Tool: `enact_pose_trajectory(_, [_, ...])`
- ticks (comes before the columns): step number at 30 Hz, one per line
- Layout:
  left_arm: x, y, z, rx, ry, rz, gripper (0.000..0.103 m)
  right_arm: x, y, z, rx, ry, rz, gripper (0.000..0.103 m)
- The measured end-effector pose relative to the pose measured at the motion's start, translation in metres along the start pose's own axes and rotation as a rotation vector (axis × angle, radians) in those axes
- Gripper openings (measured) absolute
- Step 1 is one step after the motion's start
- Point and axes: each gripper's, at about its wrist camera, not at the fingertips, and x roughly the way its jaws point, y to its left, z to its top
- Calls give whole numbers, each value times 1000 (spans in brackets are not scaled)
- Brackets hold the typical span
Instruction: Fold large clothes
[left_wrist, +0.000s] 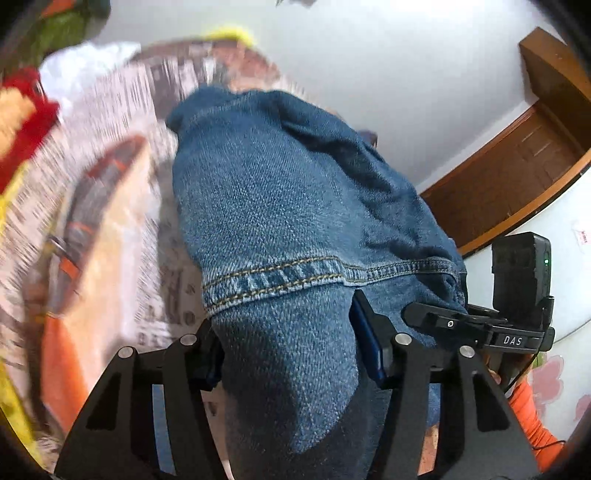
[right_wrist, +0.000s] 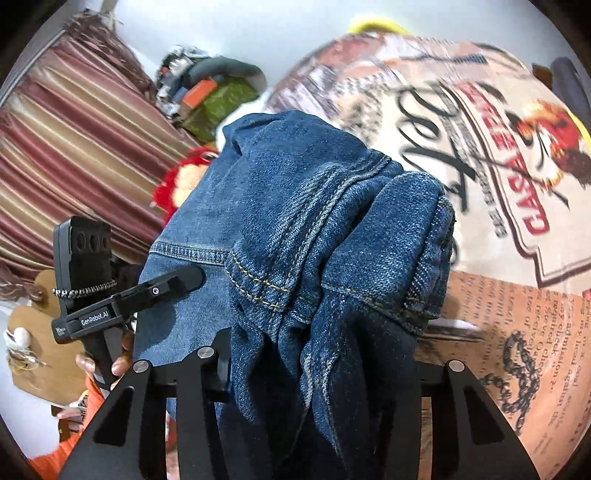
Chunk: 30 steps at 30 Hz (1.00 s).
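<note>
Between the fingers of the left gripper (left_wrist: 291, 354) a bunched fold of blue denim jeans (left_wrist: 295, 206) is sitting, the pads pressing on the cloth from both sides; a hem with yellow double stitching is running across just above the fingertips. The rest of the jeans is hanging away from the gripper over a printed bedspread (left_wrist: 122, 122) with text and an orange-and-cream picture, which is blurring in this view. To the right, the right gripper (left_wrist: 436, 317) is showing from outside, against the denim edge, with an orange sleeve (left_wrist: 532, 417) below it.

In the right wrist view, the right gripper (right_wrist: 325, 365) is clamping a thicker bundle of the jeans (right_wrist: 295, 206), seams and waistband folds piling over its fingers. The left gripper (right_wrist: 173, 280) is touching the denim at the left, a hand (right_wrist: 107, 362) gripping its handle. Behind, the bedspread (right_wrist: 498, 184) is spreading, with a striped curtain (right_wrist: 74, 147) and a red plush toy (right_wrist: 177, 184) to the left.
</note>
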Motion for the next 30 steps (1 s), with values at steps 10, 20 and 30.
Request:
enact_pose_trajectory(10, [-107,19,10,16,-142,29,58,-7,95,12,-95,-71,59,44])
enact_pose_trajectory(20, [-110,101,-22,-117,-70,99,58,78,125,-6,-88,68,69,44])
enact_pose_trajectory(30, [-62,171,-84,-248,57,141,60,180,101,-45,-87,269,1,45])
